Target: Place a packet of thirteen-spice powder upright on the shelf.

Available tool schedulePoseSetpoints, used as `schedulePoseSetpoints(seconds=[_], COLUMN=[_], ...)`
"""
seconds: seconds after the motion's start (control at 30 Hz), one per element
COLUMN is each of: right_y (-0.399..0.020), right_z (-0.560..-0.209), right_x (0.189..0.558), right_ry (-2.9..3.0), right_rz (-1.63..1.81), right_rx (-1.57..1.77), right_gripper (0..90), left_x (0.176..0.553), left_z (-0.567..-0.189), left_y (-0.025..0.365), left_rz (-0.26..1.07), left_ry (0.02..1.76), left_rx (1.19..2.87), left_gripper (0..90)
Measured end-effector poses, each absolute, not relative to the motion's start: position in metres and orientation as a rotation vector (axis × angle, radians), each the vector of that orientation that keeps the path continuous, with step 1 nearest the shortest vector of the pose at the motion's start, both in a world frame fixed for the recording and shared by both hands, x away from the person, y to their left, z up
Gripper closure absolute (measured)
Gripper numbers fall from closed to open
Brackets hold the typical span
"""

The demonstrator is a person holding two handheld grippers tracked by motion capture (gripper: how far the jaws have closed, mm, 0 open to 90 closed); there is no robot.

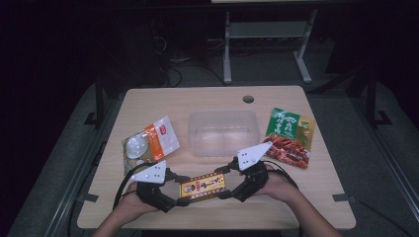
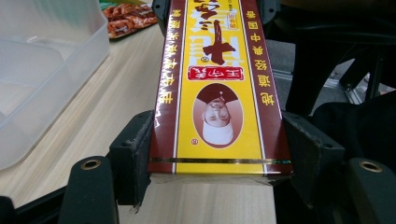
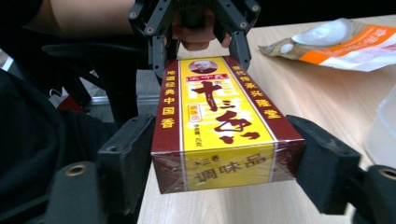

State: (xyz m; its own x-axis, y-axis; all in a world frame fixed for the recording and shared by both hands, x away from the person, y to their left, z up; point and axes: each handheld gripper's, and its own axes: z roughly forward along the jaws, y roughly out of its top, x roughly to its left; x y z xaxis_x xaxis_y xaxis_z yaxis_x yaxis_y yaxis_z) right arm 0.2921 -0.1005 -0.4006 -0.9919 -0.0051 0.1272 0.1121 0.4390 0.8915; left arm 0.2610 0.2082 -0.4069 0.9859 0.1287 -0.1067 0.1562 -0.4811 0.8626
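On the left side of the table (image 1: 148, 207) there's an orange-and-white snack pouch (image 1: 150, 142) lying flat, with something pale and round showing through its clear part. Just below it, the left gripper (image 1: 180, 190) has its jaws clamped on one end of a yellow and maroon seasoning box (image 1: 202, 186); in the left gripper view both black pads press tight against the box's long sides, right by the end with the little portrait on it. The box sits near the front edge of the table, roughly centre, stretched between the two grippers and lifted a bit off the wood. Behind it is a clear plastic container (image 1: 223, 132), open on top. Then the right gripper (image 1: 223, 182) has the opposite end of the box, pads snug on both sides of it in the right gripper view. Further right, a green and red snack packet (image 1: 290, 136) lies flat near the table's right edge, well apart from the box.
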Motion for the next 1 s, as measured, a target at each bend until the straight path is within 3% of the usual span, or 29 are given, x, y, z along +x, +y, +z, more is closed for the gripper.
schedulePoseSetpoints(seconds=[0.73, 1.0], right_y=[-0.099, -0.108], right_z=[-0.398, -0.398], right_x=[0.287, 0.289], right_ry=[-2.598, -2.664], right_rz=[-1.556, -1.536], right_rx=[-0.088, -0.153], right_gripper=[31.8, 32.0], left_x=[0.264, 0.265], left_z=[-0.417, -0.428], left_y=[0.210, 0.223], left_rz=[-0.075, -0.086], left_ry=[0.200, 0.301], left_rx=[2.098, 2.146], left_gripper=[30.0, 18.1])
